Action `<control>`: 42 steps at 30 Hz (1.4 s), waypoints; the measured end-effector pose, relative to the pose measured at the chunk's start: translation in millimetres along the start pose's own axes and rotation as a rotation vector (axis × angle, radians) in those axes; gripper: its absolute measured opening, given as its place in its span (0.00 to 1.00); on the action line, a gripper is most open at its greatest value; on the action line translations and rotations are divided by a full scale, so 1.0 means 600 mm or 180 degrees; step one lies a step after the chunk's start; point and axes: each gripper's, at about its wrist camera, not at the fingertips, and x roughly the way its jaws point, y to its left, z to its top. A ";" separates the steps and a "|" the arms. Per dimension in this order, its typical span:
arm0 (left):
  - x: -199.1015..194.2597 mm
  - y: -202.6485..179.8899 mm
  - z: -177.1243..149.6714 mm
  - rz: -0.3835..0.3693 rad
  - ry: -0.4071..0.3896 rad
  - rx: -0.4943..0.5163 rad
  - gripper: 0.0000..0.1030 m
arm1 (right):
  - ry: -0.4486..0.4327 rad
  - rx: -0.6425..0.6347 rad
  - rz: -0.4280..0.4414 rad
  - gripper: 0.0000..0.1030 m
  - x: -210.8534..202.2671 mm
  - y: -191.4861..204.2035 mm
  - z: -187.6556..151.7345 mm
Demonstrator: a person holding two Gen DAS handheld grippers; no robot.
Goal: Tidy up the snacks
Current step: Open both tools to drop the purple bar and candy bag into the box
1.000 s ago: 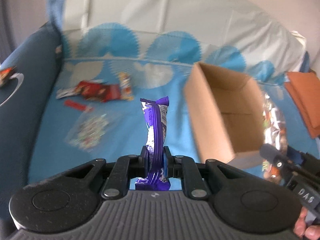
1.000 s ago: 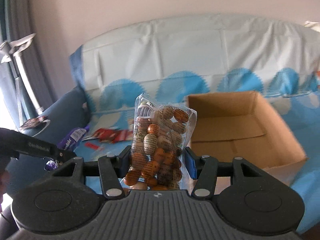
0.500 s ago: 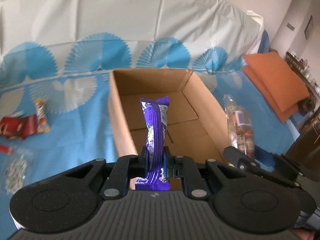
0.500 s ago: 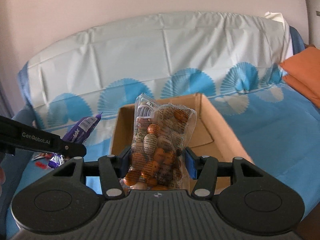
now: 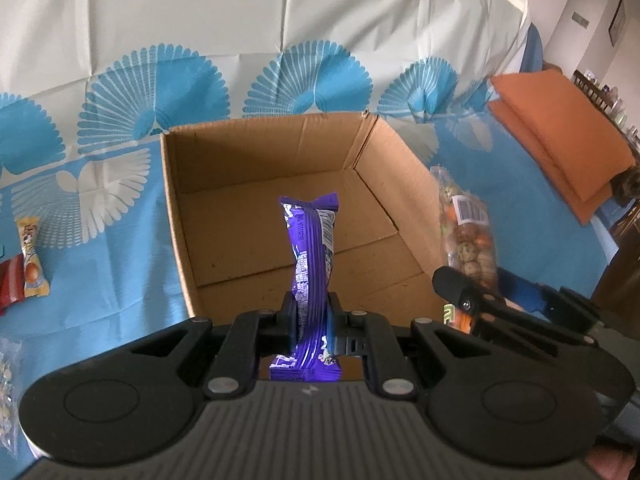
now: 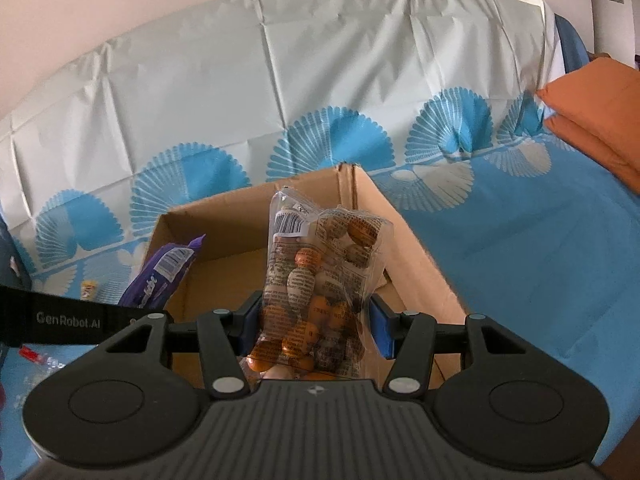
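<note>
Left gripper (image 5: pixel 311 322) fingers pinch the purple bar (image 5: pixel 311 256), right gripper (image 6: pixel 316 326) fingers clamp the candy bag (image 6: pixel 320 292); releasing short of the cardboard box (image 5: pixel 256 152) ahead could spill either outside.

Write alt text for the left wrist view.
The left gripper holds a purple snack bar upright over an open cardboard box; beside it, the right gripper holds a clear bag of nuts.

Sofa seat under a blue-and-white fan-print cover (image 5: pixel 120 280). On it: open cardboard box (image 5: pixel 180 216), centre; yellow-wrapped snack (image 5: pixel 30 258) and red packet (image 5: pixel 10 288), left; orange cushions (image 5: pixel 560 148), far right.
</note>
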 end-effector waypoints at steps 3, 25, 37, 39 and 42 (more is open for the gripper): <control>0.021 0.006 -0.001 0.0013 0.0065 -0.0023 0.15 | 0.0055 0.0008 -0.0050 0.55 0.016 -0.008 -0.004; 0.020 0.028 -0.022 0.0045 -0.0183 -0.0177 1.00 | 0.0130 0.0329 -0.0241 0.88 0.034 -0.025 -0.001; -0.144 0.073 -0.104 0.0433 -0.0188 -0.0093 1.00 | -0.0114 0.0339 0.0023 0.93 -0.127 0.012 -0.011; -0.179 0.097 -0.148 0.0566 -0.0103 -0.0007 1.00 | -0.0025 0.0267 0.0180 0.93 -0.157 0.042 -0.029; -0.228 0.143 -0.219 0.0888 0.0050 0.0014 1.00 | 0.0115 0.0064 0.0522 0.94 -0.205 0.099 -0.063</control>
